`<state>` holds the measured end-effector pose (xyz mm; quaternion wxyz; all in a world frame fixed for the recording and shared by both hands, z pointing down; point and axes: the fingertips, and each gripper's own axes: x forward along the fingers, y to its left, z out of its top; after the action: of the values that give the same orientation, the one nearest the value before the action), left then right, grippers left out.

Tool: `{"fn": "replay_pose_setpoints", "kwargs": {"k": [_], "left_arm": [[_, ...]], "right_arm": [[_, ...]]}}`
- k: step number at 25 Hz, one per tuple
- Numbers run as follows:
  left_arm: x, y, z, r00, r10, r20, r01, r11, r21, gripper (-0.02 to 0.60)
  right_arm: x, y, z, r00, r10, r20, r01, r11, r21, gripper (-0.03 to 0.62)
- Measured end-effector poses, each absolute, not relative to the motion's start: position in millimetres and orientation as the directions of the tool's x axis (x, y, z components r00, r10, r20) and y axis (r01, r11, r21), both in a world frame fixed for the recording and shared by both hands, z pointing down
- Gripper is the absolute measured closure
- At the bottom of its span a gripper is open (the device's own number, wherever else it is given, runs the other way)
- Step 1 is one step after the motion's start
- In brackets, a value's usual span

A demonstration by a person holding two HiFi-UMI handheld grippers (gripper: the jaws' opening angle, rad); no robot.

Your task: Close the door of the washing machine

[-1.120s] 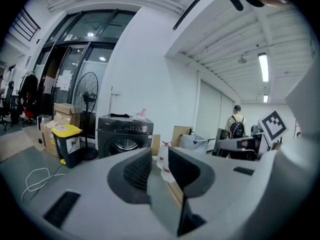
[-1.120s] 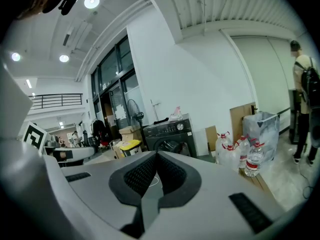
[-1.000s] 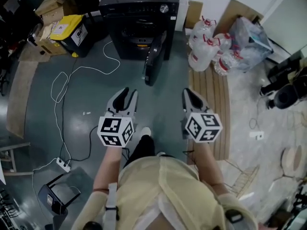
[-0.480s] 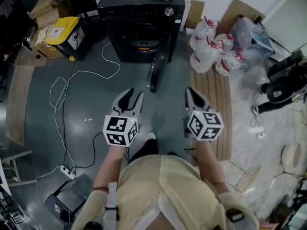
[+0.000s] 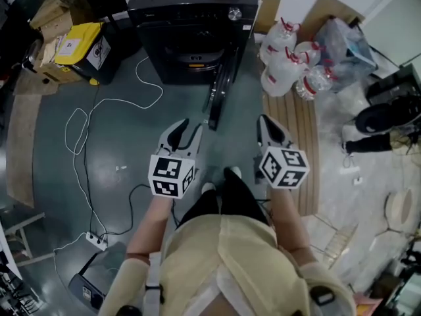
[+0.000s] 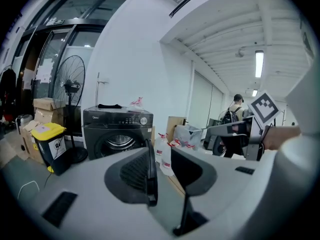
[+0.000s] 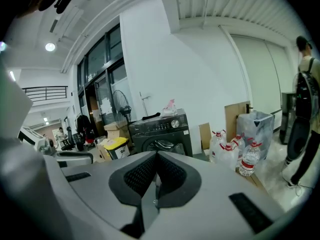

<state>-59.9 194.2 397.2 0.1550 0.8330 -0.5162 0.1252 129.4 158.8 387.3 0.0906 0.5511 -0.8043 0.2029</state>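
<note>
The black washing machine (image 5: 191, 18) stands at the top of the head view, with its round door (image 5: 219, 92) swung open towards me on its right side. The drum opening shows in the left gripper view on the machine (image 6: 117, 129) and in the right gripper view on the machine (image 7: 162, 131). My left gripper (image 5: 186, 131) hovers over the floor just short of the door's free edge, its jaws apart and empty. The same left gripper (image 6: 161, 151) frames water bottles through its gap. My right gripper (image 5: 268, 127) is to the right of the door, shut and empty; the right gripper (image 7: 156, 154) shows its pads meeting.
A yellow-lidded bin (image 5: 82, 41) and cardboard boxes (image 5: 49, 12) stand left of the machine. Large water bottles (image 5: 286, 64) and a slatted wooden board (image 5: 293, 137) lie on its right. A white cable (image 5: 99, 104) runs across the floor to a power strip (image 5: 95, 241). A person (image 6: 232, 116) stands far right.
Both grippers and the person holding them have moved forward towards the machine, which now sits closer. The door still stands open. The left jaws look slightly wider.
</note>
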Motion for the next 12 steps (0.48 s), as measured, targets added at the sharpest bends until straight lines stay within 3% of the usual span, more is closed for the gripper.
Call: {"fn": "replay_pose_setpoints", "kwargs": {"k": [12], "left_arm": [[-47,111,421,0.412,-0.835,0.366,-0.911,-0.387,0.142,0.462]], "right_arm": [[134,63,413,-0.395,-0.827,0.400,-0.917,0.324,-0.235,0.588]]}}
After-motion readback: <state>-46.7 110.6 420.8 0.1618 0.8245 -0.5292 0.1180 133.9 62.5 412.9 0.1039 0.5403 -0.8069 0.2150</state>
